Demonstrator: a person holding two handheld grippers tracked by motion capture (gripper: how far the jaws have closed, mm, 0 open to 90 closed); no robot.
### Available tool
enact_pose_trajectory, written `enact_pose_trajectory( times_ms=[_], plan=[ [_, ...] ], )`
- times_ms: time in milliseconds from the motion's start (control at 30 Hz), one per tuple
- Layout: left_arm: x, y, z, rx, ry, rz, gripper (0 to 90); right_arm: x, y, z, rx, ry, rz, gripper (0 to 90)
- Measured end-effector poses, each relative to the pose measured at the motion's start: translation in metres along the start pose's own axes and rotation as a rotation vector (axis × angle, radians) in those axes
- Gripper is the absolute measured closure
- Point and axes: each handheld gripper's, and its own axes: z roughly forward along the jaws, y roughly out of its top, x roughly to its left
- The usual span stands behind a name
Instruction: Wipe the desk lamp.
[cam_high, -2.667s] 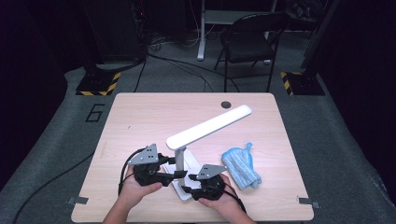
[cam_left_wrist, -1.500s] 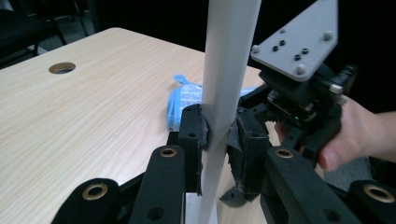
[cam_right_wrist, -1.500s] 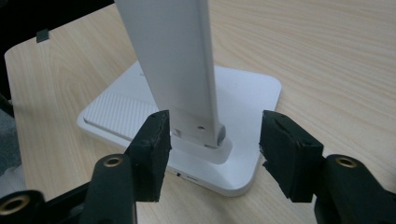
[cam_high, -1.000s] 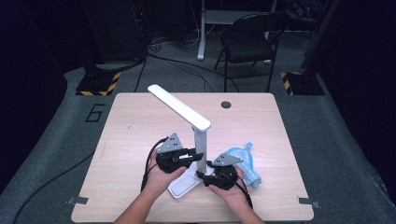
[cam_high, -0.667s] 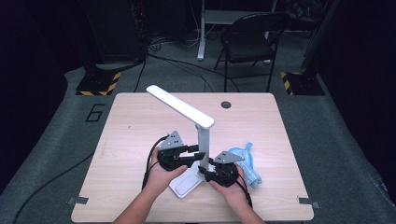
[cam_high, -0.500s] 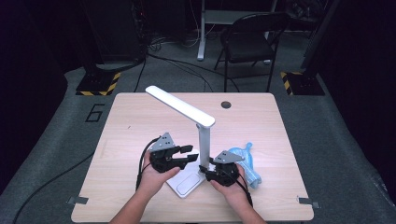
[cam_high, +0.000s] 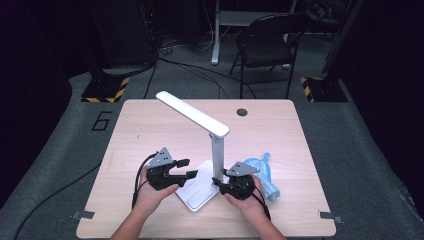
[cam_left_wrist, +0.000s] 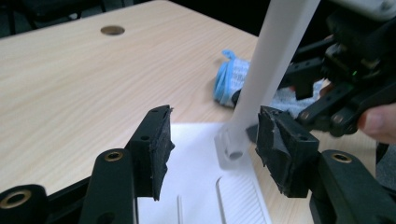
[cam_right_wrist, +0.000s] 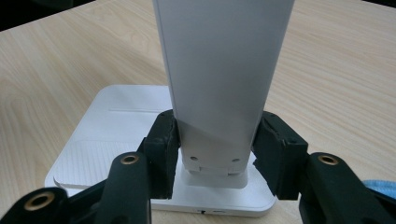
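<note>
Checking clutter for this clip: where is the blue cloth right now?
In the high view the blue cloth lies on the table, right of the lamp base, just beyond the right gripper.

A light wooden table (cam_high: 150, 125) carries a white desk lamp (cam_high: 212, 150) and a crumpled blue cloth (cam_high: 265, 172).

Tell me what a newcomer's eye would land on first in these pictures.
The white desk lamp stands out: it rises upright from its flat base near the table's front edge, its long head slanting up toward the back left. The right gripper clamps the foot of its post, while the left gripper, its jaws just opened, hovers over the base without holding anything. A crumpled blue cloth lies on the table just right of the lamp.
</note>
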Motion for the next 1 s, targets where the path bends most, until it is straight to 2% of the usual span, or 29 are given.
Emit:
enact_pose_trajectory(
  times_ms=[167, 233, 300, 367, 467, 500, 567, 633, 667, 767, 800, 833, 933, 1000],
  plan=[
    [0.01, -0.023, -0.007, 0.025, 0.015, -0.025, 40.2, 0.004, 0.0, 0.001, -0.009, 0.007, -0.01, 51.7],
    [0.013, -0.026, -0.008, 0.027, 0.028, -0.017, 40.0, 0.005, -0.001, 0.001, -0.01, 0.007, -0.013, 51.7],
    [0.016, -0.034, -0.008, 0.029, 0.041, -0.051, 37.4, 0.008, -0.001, 0.001, -0.008, 0.017, -0.016, 51.7],
    [0.018, -0.04, -0.006, 0.039, 0.049, -0.061, 35.1, 0.009, -0.001, 0.001, -0.016, 0.013, -0.026, 51.7],
    [0.019, -0.044, -0.004, 0.055, 0.05, -0.051, 32.8, 0.009, -0.002, 0.001, -0.018, 0.017, -0.006, 51.5],
    [0.019, -0.048, 0.0, 0.067, 0.063, -0.046, 31.9, 0.01, -0.003, 0.001, -0.028, 0.013, -0.006, 51.3],
    [0.02, -0.05, 0.003, 0.073, 0.063, -0.056, 29.5, 0.011, -0.005, -0.002, -0.032, 0.007, 0.006, 51.0],
    [0.02, -0.052, 0.006, 0.085, 0.068, -0.048, 28.6, 0.011, -0.006, -0.003, -0.036, -0.002, 0.0, 51.0],
    [0.02, -0.054, 0.007, 0.09, 0.063, -0.064, 27.9, 0.012, -0.007, -0.005, -0.034, 0.0, 0.009, 51.0],
    [0.02, -0.057, 0.01, 0.106, 0.058, -0.066, 27.1, 0.012, -0.009, -0.01, -0.048, -0.011, -0.01, 50.9],
    [0.019, -0.059, 0.011, 0.106, 0.06, -0.068, 26.9, 0.013, -0.009, -0.012, -0.034, -0.01, -0.002, 50.9],
    [0.019, -0.06, 0.013, 0.115, 0.057, -0.077, 26.9, 0.013, -0.009, -0.012, -0.043, -0.016, 0.003, 50.9],
    [0.017, -0.062, 0.017, 0.137, 0.056, -0.071, 26.9, 0.014, -0.01, -0.012, -0.036, -0.022, -0.011, 53.1],
    [0.017, -0.063, 0.019, 0.142, 0.057, -0.07, 26.9, 0.013, -0.01, -0.011, -0.029, -0.018, 0.004, 53.3]
  ],
)
